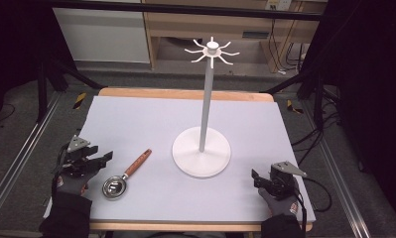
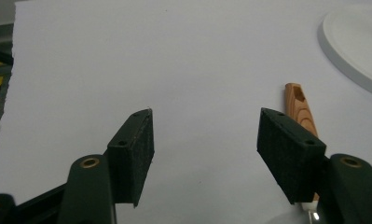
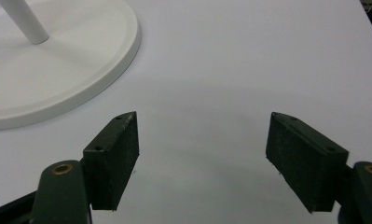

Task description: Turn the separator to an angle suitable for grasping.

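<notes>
1. The step in hand is judged to be picking up the scoop (image 1: 123, 177), probably so that it can be hung on the rack (image 1: 205, 99).
2. The scoop lies flat on the table (image 1: 136, 124), bowl toward the person, wooden handle (image 2: 299, 105) angled toward the rack base, just beside the left gripper (image 1: 100, 158).
3. The handle should be straddled mid-length, with the jaws set across it, before closing.
4. The left gripper's jaws are spread wide and hold nothing; the handle lies just outside one jaw.
5. The right gripper (image 1: 257, 177) is likewise spread wide and empty, resting near the rack base.
</notes>
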A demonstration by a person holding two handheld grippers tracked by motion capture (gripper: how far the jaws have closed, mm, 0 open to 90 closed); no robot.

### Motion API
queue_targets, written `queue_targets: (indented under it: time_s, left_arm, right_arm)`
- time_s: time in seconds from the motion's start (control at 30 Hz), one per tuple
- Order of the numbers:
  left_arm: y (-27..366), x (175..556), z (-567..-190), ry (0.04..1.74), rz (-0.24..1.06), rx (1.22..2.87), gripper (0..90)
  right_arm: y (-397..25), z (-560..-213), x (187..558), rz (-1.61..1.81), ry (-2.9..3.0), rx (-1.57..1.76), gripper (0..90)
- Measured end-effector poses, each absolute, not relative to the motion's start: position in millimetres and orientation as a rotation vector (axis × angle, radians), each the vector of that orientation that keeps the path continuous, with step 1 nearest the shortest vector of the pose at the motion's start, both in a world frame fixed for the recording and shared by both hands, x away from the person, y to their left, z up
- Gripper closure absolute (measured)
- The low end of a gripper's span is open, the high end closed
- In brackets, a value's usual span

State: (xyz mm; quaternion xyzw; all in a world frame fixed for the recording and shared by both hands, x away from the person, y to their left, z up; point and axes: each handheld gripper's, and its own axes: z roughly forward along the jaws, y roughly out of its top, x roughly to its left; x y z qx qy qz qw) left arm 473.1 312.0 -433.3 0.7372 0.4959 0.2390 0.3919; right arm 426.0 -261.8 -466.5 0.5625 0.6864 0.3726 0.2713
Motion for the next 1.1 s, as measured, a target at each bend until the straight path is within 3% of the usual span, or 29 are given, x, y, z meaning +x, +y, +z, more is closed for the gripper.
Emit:
queue_targets:
  time_s: [0.4, 1.1]
  left_arm:
    - [297.8, 466.5, -421.9, 1.219, 0.567, 1.893, 38.7]
    - [261.7, 465.0, -422.4, 1.124, 0.525, 2.077, 41.9]
  right_arm:
    - [-259.3, -463.5, 417.9, 1.014, 1.838, 1.484, 25.5]
    - [-255.2, -466.8, 420.3, 1.000, 1.880, 1.484, 26.7]
